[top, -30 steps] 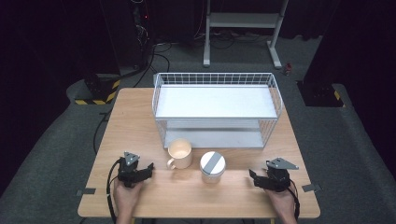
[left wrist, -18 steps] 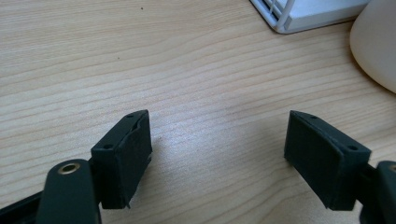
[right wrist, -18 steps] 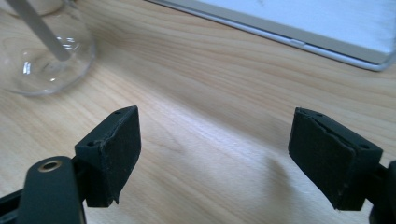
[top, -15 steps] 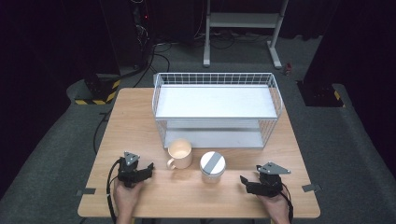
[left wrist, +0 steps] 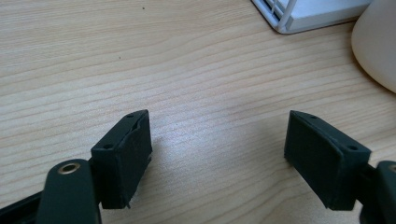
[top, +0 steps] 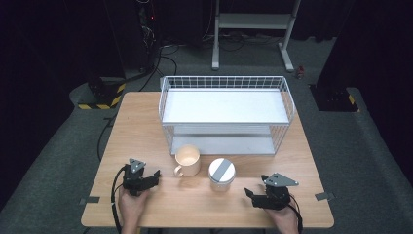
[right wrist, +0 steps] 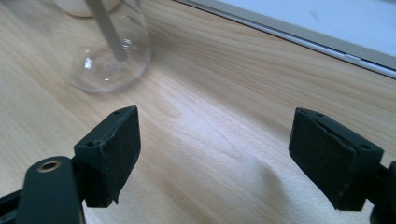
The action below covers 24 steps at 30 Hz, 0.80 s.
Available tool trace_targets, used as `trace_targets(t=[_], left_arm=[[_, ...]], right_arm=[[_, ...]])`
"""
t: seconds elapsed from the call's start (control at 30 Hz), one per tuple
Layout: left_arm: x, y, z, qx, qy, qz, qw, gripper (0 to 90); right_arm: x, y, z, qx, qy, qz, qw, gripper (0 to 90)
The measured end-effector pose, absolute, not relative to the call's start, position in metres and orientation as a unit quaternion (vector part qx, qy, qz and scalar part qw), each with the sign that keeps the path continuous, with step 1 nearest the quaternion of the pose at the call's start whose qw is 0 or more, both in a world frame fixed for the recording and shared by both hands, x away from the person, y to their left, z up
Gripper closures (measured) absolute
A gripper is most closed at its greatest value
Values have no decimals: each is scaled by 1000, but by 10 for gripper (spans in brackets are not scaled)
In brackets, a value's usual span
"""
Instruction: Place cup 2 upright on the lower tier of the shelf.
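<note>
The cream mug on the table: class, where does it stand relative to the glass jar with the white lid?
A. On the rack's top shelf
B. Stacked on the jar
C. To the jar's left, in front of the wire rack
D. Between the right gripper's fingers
C: in the high view the cream mug stands on the table left of the glass jar, both before the wire rack.

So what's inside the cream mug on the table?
From above, the cream mug looks empty: only its pale inner wall and bottom show. The near inner wall is hidden by the rim, so anything small there can't be ruled out.
</note>
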State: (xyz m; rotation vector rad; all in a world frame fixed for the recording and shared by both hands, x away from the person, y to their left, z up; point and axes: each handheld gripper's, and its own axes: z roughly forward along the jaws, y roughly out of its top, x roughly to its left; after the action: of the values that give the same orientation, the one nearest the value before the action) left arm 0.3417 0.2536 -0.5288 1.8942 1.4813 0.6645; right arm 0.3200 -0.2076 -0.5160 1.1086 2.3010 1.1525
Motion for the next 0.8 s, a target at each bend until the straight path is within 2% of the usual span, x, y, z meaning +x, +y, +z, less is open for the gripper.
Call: trace_targets(t=[0.8], left_arm=[[342,254,-529,719,564,253,318,231]], right_arm=[[304,-173,-515,336,830,422,138,139]])
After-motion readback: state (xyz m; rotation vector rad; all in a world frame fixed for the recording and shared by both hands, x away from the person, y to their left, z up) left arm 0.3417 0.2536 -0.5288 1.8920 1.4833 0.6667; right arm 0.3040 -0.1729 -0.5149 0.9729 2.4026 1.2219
